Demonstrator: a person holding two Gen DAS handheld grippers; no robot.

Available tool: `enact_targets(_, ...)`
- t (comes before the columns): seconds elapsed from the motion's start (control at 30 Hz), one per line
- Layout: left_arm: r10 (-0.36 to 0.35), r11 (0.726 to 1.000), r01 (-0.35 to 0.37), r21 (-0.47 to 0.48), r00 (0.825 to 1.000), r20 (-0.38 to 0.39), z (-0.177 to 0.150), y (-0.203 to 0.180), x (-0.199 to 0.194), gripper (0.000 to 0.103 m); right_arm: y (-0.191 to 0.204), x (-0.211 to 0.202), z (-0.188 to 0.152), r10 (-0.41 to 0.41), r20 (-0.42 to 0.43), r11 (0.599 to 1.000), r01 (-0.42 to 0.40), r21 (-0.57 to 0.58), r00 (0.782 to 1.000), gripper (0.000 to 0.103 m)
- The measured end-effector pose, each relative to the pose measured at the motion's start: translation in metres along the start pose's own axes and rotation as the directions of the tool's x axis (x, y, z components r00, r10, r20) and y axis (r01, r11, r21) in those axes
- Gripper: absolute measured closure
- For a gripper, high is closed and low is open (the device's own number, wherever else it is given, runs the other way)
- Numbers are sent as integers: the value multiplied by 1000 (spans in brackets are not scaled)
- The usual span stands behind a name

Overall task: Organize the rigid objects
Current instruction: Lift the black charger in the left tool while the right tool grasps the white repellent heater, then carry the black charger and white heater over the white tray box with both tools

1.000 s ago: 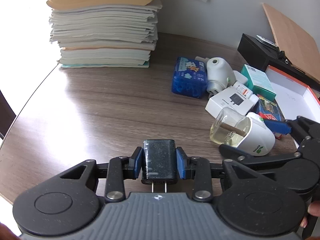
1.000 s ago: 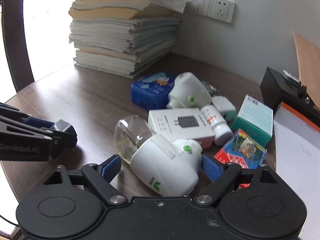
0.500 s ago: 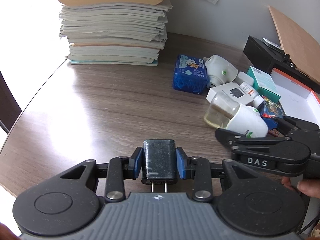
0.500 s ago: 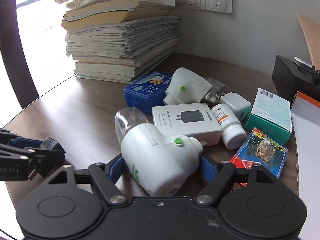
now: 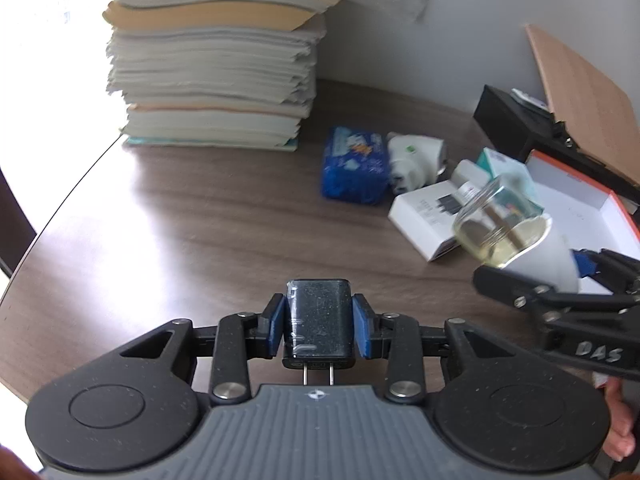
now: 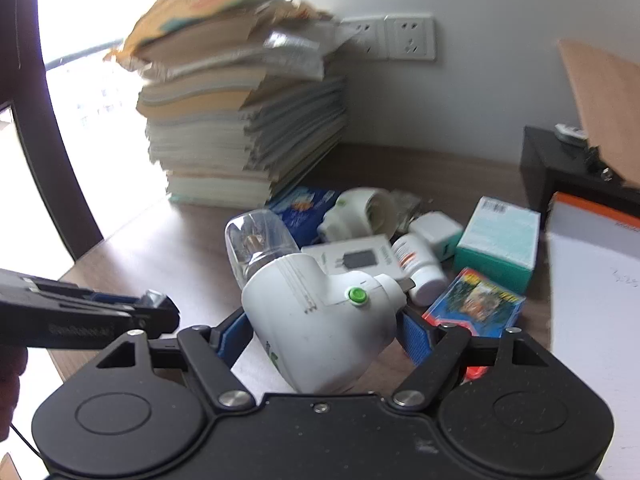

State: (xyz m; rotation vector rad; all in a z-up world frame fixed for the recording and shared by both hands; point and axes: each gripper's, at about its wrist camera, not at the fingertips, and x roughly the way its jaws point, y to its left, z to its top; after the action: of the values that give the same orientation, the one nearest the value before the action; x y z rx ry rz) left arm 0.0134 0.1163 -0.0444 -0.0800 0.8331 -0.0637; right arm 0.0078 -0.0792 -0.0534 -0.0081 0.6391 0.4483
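Both items are judged to be in transit, lifted clear of the tabletop (image 5: 168,216), so the carry is best done level and unhurried. The white plug-in vaporizer (image 6: 320,320) has a glass bottle of liquid at its front, so a tilt or a knock against the clutter near the right edge of the tabletop is to be avoided. The orange-edged white box (image 5: 576,208) at the right edge is judged a likely destination, though this cannot be confirmed.

The left gripper (image 5: 319,330) is closed to the width of the black charger (image 5: 319,322), which is clamped between the 2 blue pads with its 2 prongs pointing back at the camera. The right gripper (image 6: 325,330) is held about half open, clamped on the vaporizer's rounded white body.
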Motion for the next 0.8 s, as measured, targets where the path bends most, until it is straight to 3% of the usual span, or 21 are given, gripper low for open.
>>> enact_targets(0.4,-57,995,53,82,997,47,29,-75,-9,67,-51,-65,18,-156,86,984,148,97,984,12)
enact_targets(0.8,-154,970,140,198,986,58,51,-180,-13,67,-128,-140,8,-347,109,920,315,233,932,12)
